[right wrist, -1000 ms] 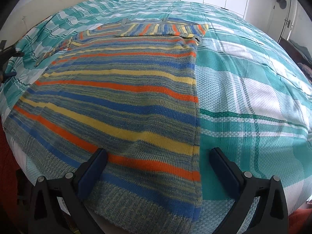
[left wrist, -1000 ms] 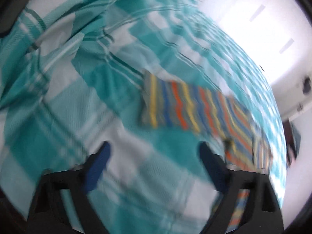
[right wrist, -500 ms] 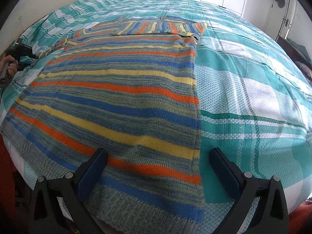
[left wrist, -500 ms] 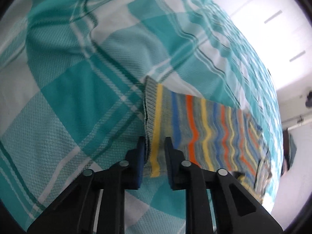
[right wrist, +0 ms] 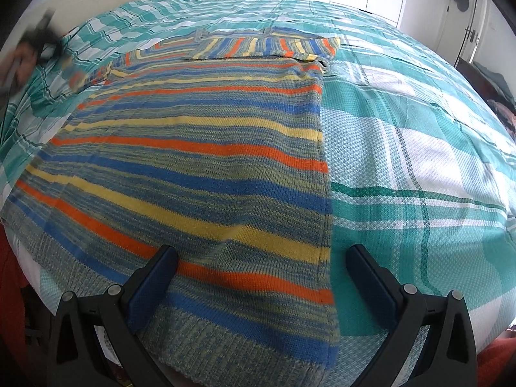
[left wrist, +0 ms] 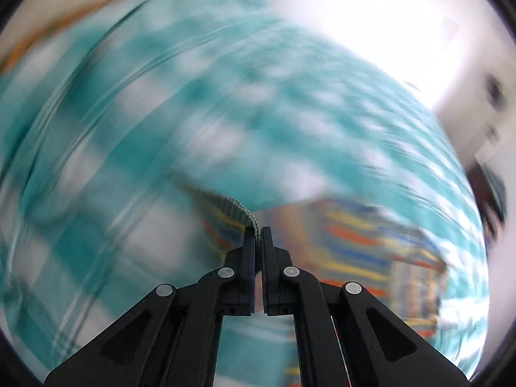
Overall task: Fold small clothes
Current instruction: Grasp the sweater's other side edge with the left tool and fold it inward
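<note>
My left claw (left wrist: 257, 233) pinches the sweater (right wrist: 206, 167) cuff; the body lies lower right of frame. My right claw (right wrist: 261, 254) is spread.

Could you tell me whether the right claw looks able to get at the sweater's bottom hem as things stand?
Probably yes: the right claw is open just above the sweater, whose ribbed hem lies flat on the bedspread between its fingers, with nothing over it.

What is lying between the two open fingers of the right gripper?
In the right wrist view, the right gripper is open over the striped sweater: its lower right corner and hem lie between the fingers, with a strip of teal checked bedspread beside it.
</note>
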{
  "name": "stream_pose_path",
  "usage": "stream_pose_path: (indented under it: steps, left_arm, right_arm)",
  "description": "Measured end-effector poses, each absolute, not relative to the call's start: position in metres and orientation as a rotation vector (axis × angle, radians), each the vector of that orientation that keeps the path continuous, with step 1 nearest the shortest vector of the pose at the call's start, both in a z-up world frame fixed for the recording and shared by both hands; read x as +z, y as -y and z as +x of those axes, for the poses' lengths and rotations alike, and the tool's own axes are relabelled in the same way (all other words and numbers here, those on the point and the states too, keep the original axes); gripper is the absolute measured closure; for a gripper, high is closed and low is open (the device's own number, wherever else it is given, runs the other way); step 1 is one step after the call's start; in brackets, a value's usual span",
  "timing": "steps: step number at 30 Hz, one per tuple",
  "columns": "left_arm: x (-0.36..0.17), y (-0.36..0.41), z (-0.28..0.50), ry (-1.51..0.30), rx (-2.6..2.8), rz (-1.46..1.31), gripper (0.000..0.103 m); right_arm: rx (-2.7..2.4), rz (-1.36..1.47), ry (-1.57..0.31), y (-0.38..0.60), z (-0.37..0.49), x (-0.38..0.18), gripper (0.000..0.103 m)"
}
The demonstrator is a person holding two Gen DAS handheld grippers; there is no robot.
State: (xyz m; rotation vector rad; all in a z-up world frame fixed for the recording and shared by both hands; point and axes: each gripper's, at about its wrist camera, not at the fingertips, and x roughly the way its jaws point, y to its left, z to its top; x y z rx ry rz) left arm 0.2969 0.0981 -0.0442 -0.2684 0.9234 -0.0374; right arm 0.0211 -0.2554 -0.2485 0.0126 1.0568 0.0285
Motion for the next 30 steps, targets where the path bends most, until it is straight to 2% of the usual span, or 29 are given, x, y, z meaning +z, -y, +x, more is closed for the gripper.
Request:
stream_pose_path:
  steps: [4,6,8,9,10,11,14,17,22,25,29,30]
  left_arm:
    - [-0.012,0.04,0.293,-0.851,-0.262,-0.072,0.102]
    - [-0.023,0.102,0.283,-0.834,-0.34,0.003,0.101]
    - [-0.049,0.153,0.272,-0.854,-0.402,0.067,0.095]
    - [-0.075,0.179,0.265,-0.907,-0.414,0.117,0.082]
    - [-0.091,0.192,0.267,-0.958,-0.401,0.152,0.054]
    - [-0.116,0.201,0.258,-1.023,-0.374,0.191,0.047]
    - [-0.144,0.185,0.224,-1.088,-0.421,0.162,0.046]
    - [-0.146,0.135,0.193,-1.114,-0.438,0.114,0.046]
    - [-0.134,0.036,0.229,-1.104,-0.273,0.039,0.033]
    - [-0.153,0.007,0.255,-1.137,-0.195,0.094,0.033]
    - [-0.178,0.019,0.28,-1.142,-0.165,0.159,0.033]
    - [-0.18,0.021,0.286,-1.125,-0.145,0.167,0.04]
  right_arm:
    - [0.031,0.015,-1.057,0.256,0.021,-0.248,0.0]
    - [0.032,0.016,-1.056,0.255,0.021,-0.248,0.0]
    - [0.032,0.016,-1.056,0.255,0.021,-0.248,0.0]
    - [0.032,0.016,-1.057,0.255,0.021,-0.248,0.0]
    - [0.033,0.016,-1.059,0.255,0.021,-0.247,0.0]
    - [0.032,0.016,-1.06,0.254,0.021,-0.247,0.0]
    - [0.035,0.015,-1.064,0.254,0.021,-0.247,0.0]
    - [0.039,0.016,-1.06,0.254,0.02,-0.247,0.0]
    - [0.038,0.013,-1.056,0.253,0.018,-0.247,0.0]
    - [0.04,0.012,-1.057,0.253,0.018,-0.247,0.0]
    - [0.039,0.011,-1.056,0.253,0.019,-0.247,0.0]
    - [0.039,0.01,-1.055,0.253,0.019,-0.247,0.0]
